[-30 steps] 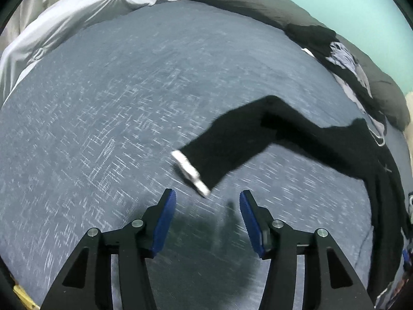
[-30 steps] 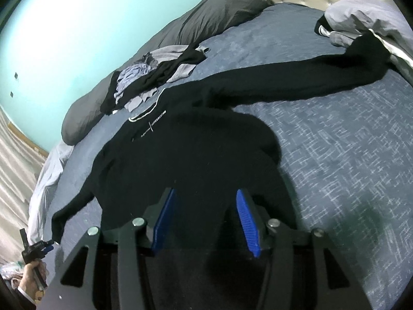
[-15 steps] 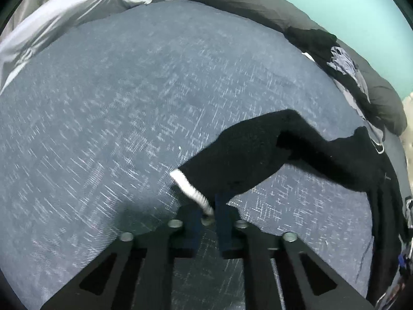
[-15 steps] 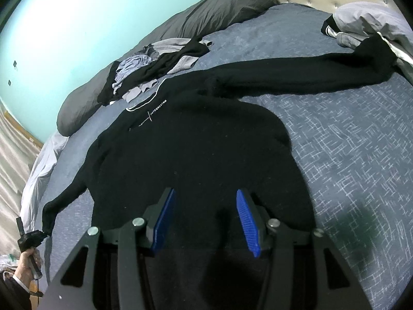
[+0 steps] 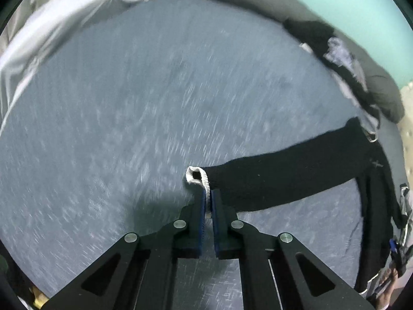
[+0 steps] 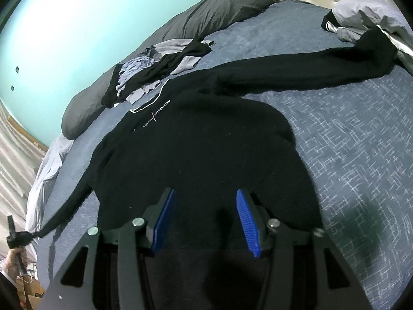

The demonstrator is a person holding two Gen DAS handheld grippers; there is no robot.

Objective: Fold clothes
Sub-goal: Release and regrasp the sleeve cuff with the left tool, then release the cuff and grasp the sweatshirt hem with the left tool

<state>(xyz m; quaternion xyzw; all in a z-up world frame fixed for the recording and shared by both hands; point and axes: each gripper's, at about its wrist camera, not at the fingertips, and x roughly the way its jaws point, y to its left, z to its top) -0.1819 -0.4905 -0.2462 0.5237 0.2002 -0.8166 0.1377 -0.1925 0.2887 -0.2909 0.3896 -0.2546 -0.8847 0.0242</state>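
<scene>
We see the bed first, its blue-grey cover woven with pale flecks. Spread flat across it lies the black sweater, soft and matte, with a thin white neckline and small white lettering; its far sleeve stretches toward the rumpled grey bedding. A heap of grey and black clothes sits against the dark pillow just beyond the collar.

Our right gripper hangs half open over the hem, gripping nothing. Our left gripper is clamped on the near sleeve at its white ribbed cuff, with the cuff raised off the bed.

We judge the pinch thin: only the cuff's edge sits between the pads, so the knit could slip out mid-fold. Pulling hard might also drag the unpinned body askew, wrinkling the fold.
</scene>
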